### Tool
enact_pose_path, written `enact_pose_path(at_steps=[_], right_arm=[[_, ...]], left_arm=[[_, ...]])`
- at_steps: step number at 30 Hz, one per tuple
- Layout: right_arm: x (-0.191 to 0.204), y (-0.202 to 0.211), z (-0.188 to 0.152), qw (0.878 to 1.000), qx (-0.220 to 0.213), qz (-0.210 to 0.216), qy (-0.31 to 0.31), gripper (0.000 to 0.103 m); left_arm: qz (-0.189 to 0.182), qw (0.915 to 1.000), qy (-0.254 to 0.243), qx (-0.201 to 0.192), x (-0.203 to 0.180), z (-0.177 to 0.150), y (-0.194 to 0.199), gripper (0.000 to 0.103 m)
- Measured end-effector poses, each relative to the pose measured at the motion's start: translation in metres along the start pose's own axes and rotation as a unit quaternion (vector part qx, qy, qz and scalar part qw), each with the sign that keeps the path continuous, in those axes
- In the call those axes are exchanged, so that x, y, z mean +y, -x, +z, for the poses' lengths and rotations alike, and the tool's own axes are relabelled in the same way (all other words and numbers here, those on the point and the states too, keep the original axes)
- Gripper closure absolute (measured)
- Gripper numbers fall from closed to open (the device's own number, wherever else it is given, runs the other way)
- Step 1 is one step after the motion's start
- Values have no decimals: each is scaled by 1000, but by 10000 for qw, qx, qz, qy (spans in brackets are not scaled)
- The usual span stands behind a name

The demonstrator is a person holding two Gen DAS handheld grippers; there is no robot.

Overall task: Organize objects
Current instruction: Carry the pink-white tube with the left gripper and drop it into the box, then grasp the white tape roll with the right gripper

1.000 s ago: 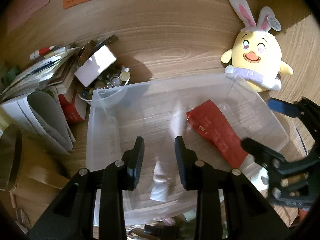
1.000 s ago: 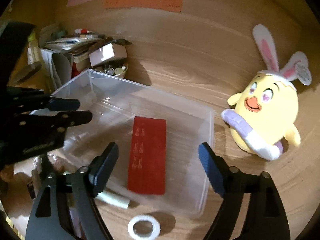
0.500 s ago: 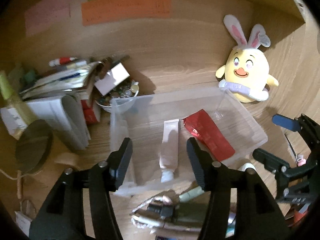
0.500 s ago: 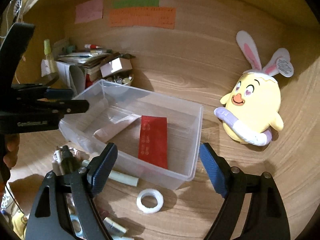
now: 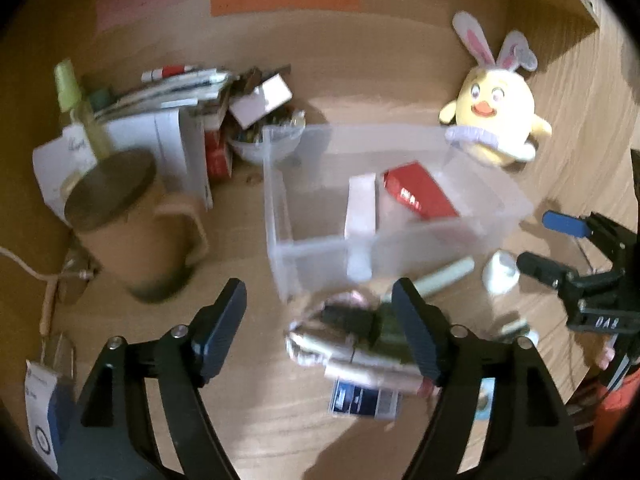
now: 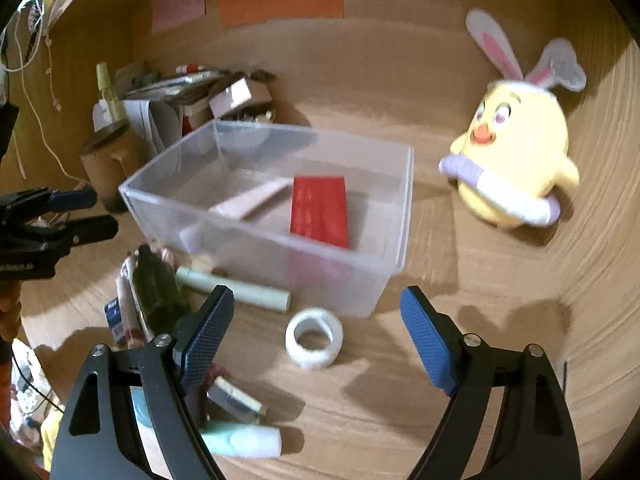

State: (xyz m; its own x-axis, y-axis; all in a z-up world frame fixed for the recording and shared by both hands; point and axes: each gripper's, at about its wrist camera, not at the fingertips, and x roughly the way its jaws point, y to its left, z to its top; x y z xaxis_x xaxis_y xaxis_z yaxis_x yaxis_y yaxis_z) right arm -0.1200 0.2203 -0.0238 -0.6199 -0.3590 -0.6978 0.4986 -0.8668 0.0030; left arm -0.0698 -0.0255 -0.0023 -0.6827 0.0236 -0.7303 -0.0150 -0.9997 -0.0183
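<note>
Grippers are both hanging spread and empty: left gripper (image 5: 319, 312) low centre, right gripper (image 6: 316, 322) likewise. Clear plastic bin (image 6: 394, 216) mid-frame is holding a glossy red packet (image 6: 319, 210) and pale tube (image 6: 250, 202). Only the right view is showing a white tape ring (image 6: 314, 338); left view's foreground clutter is blurring.

Both views were dim and warm-toned, with heavy fisheye bending and black vignetting at the rims. Motion blur smeared the mug (image 5: 136, 232) and clear plastic bin (image 5: 280, 208) in the left view. The plush chick (image 6: 516, 160) looked soft. Objects cast shadows rightward onto the wooden desk (image 6: 400, 400).
</note>
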Motion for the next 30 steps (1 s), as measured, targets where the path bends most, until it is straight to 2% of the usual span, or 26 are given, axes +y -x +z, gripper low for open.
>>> enact_pose_path(at_steps=[3,9,14,25,30], right_arm=[[-2,-3,-8,9999,119,60,-47,20],[-7,-11,-18,9992,328,164,-153,20],[-7,-15,-22,9987,419,229,-157,20],[-4,-25,-22,9985,468,237,-181,20],[-1,-29,-22,9983,464,334,-143,21]], left_arm=[[-12,9999,-100,83,-5,-16,-1,15],[-220,9991,-220,283,-14,-37,-5,11],[-460,9978,-208,419,-19,-51,-8,9],[-713,9940,-340,750,-30,-63,-27,8],[-803,9932,-123,840,-24,-64,-37,8]])
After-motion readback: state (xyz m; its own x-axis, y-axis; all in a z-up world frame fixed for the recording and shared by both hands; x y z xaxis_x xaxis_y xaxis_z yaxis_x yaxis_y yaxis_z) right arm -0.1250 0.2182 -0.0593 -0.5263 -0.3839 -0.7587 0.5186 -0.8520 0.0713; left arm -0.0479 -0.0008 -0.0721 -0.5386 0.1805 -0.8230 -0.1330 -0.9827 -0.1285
